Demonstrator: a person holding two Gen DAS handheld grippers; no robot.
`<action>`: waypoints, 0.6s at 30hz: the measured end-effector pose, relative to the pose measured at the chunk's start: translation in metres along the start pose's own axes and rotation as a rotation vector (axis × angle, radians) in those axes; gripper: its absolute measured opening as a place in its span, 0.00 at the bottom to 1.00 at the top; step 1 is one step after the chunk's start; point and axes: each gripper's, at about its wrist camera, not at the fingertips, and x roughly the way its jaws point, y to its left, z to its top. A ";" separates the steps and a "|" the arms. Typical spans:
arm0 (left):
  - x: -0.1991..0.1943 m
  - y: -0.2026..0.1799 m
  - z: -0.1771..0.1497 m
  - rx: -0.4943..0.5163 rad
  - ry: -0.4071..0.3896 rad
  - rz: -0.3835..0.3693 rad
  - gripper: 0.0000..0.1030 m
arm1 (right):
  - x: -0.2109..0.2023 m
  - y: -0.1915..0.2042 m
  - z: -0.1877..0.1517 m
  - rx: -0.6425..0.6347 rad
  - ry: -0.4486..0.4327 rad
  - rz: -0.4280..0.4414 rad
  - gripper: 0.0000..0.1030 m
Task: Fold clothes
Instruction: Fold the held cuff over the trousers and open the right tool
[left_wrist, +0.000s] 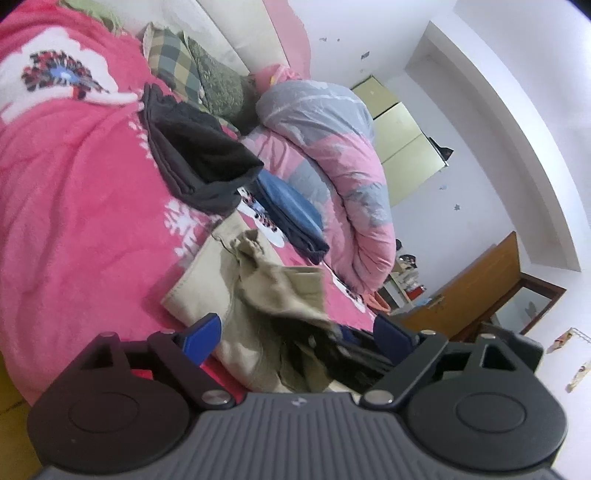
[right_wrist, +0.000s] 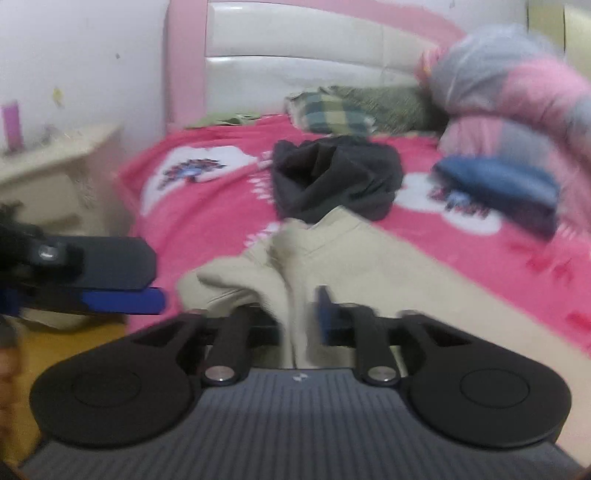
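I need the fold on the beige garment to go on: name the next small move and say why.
Probably close the left tool on the bunched beige garment: its jaws stand open around the fabric, while the right tool seems already shut on it.

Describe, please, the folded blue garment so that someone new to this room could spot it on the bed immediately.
Start at the bed's bright pink fleece blanket and look toward the rolled pink-and-grey quilt on its far side. The folded blue garment lies flat right beside that quilt, partly over a white flower print. Unlike the crumpled dark grey clothing heap and the spread beige trousers nearby, it is neatly squared and blue.
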 end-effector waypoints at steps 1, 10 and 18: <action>0.001 0.002 -0.001 -0.006 0.004 -0.006 0.87 | -0.006 -0.002 -0.003 -0.003 -0.002 0.026 0.55; 0.010 -0.004 -0.010 0.016 0.038 -0.081 0.77 | -0.053 -0.027 -0.030 0.092 -0.043 0.025 0.59; 0.042 -0.020 -0.009 -0.008 0.065 -0.014 0.78 | -0.075 -0.057 -0.043 0.310 -0.110 0.003 0.59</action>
